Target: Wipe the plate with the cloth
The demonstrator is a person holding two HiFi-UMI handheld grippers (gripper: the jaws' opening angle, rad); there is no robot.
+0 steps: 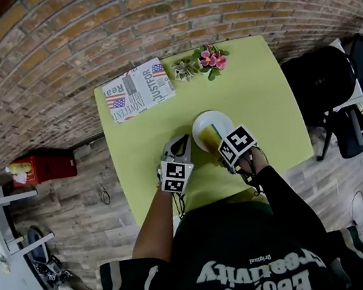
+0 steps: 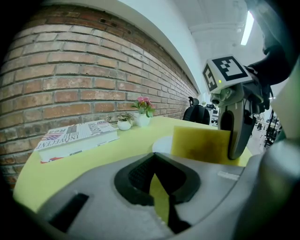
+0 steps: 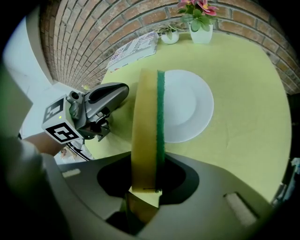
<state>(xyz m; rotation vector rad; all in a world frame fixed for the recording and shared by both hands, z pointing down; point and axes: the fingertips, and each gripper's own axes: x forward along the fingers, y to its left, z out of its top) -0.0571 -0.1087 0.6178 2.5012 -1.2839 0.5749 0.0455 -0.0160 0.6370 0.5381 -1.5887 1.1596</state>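
Plate (image 3: 187,105) lies just beyond the right hand-held gripper (image 3: 143,193), clamped on the yellow-green cloth (image 3: 146,131).

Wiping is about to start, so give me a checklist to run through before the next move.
1. Sponge clamped in right gripper: ok.
2. Sponge over plate: ok, above its left edge. Contact: cannot tell.
3. Plate bare and flat on table: ok.
4. Left gripper steadying plate: not ok; shut, empty, beside the plate.
5. Book and flowers out of the way: ok, at the far edge.
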